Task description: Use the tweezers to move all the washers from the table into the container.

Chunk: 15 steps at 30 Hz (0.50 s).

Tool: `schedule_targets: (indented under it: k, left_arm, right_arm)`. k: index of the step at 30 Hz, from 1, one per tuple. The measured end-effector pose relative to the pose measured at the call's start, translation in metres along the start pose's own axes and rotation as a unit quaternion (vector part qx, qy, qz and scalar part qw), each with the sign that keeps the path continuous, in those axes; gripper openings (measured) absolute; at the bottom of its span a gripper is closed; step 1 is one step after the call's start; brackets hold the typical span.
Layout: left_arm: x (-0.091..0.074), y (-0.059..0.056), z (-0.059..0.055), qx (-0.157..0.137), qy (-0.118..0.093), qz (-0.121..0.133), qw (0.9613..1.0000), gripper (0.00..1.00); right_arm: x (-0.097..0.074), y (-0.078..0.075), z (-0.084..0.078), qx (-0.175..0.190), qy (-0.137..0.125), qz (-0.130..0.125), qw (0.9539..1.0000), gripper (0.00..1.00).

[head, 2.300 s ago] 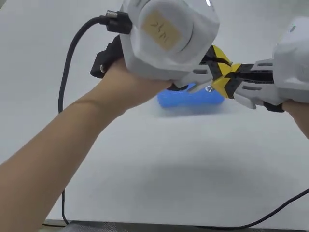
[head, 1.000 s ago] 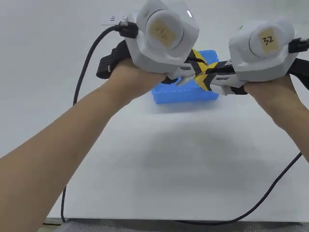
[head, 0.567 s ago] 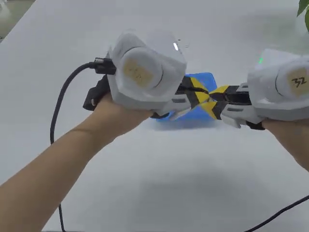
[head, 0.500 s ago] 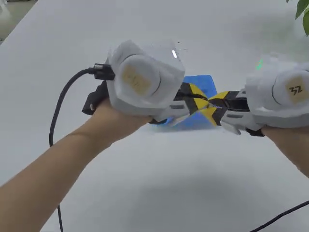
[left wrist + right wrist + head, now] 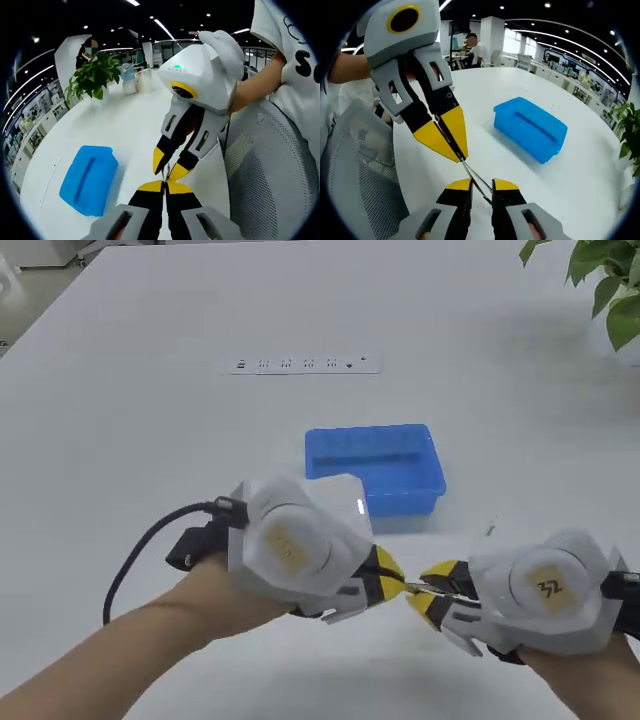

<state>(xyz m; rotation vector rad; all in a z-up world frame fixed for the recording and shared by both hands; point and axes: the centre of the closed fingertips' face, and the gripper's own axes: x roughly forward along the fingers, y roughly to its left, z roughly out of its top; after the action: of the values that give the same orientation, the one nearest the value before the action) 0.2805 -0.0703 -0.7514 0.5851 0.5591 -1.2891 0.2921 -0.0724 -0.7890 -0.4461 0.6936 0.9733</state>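
Observation:
The blue container [image 5: 375, 465] stands open on the white table [image 5: 150, 410], beyond both grippers. My left gripper [image 5: 392, 583] and right gripper [image 5: 428, 598] meet tip to tip near the table's front, with the thin metal tweezers [image 5: 430, 587] bridging them. In the left gripper view my left gripper [image 5: 165, 186] is shut on the tweezers [image 5: 168, 173], facing the right gripper [image 5: 168, 162]. In the right gripper view the tweezers [image 5: 472, 176] run from the left gripper [image 5: 461, 157] into my right gripper [image 5: 482, 186], whose jaws pinch their two arms. A tiny pale speck [image 5: 490, 530] lies right of the container; I cannot identify it.
A white power strip [image 5: 300, 364] lies at the back of the table. A black cable [image 5: 150, 540] trails from the left gripper. Plant leaves [image 5: 600, 280] hang over the far right corner. A grey mesh chair [image 5: 270, 165] sits just off the table's near edge.
Both grippers have pulled back from over the container toward the table's front, still tip to tip on the tweezers. The head camera has tilted up, so the whole container shows.

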Motion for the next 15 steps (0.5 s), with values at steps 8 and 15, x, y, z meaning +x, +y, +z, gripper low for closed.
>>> schedule_targets:
  k: [8, 15]
  left_arm:
    - [0.008, 0.001, -0.046, 0.001, 0.063, -0.008, 0.9980, 0.00]
    - [0.011, 0.003, -0.085, -0.012, 0.133, -0.021, 0.9909, 0.00]
  right_arm:
    - [-0.025, 0.010, 0.012, 0.058, -0.031, 0.013, 0.9978, 0.20]
    - [-0.058, 0.016, 0.009, 0.095, -0.060, -0.026, 0.9933, 0.30]
